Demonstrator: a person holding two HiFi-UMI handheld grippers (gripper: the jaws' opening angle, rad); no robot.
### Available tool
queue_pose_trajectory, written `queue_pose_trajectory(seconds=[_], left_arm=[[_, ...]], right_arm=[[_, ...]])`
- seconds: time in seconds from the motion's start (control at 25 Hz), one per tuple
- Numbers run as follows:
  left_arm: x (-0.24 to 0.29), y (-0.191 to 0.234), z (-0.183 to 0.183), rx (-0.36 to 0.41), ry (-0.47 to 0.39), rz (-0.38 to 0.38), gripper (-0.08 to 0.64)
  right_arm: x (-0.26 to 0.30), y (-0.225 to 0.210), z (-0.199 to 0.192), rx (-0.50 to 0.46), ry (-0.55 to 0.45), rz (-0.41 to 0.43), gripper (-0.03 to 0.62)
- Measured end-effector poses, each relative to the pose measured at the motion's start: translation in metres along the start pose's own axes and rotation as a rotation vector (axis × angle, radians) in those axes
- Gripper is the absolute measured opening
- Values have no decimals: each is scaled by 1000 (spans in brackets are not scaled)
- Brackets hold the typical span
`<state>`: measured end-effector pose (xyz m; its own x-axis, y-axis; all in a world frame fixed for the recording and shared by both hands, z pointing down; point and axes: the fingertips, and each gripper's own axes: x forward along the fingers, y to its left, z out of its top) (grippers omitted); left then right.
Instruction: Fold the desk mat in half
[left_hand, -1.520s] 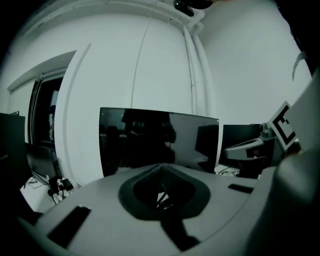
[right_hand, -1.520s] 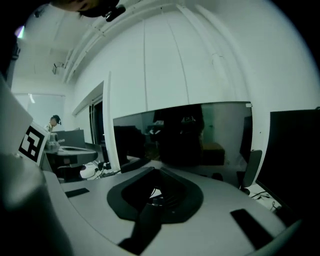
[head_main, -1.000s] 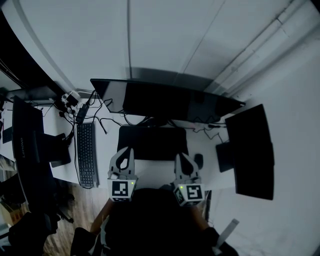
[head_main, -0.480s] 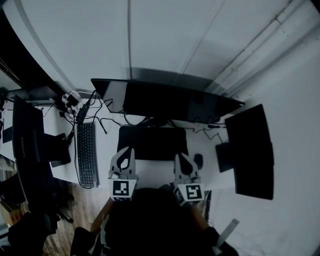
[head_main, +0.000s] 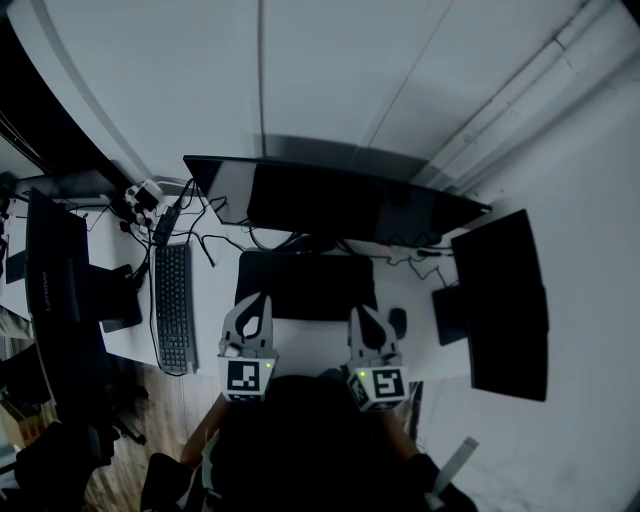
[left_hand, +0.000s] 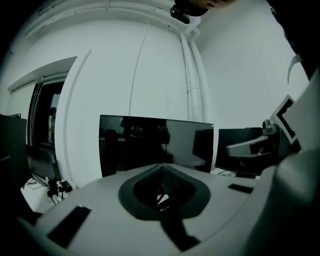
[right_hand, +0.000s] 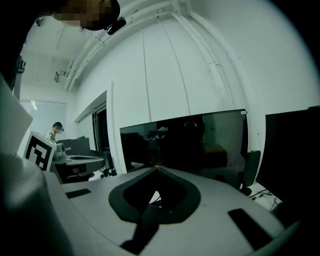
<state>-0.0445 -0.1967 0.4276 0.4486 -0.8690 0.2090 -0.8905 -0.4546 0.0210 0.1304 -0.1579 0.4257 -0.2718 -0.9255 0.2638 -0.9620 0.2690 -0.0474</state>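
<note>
Nothing had shifted in the last second. On the white desk (head_main: 300, 338), the flat black rectangular desk mat (head_main: 305, 285) lay below the wide dark monitor (head_main: 330, 205). Single or already doubled, unclear. The grey left gripper (head_main: 256, 300) and right gripper (head_main: 358, 313) hung near its front edge, jaws together, empty.
</note>
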Motion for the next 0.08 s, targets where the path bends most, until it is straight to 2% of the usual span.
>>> queue_pose_trajectory(seconds=[0.08], left_arm=[[1,0,0,0,4,0,5]], right_arm=[[0,0,0,12,10,-5,6]])
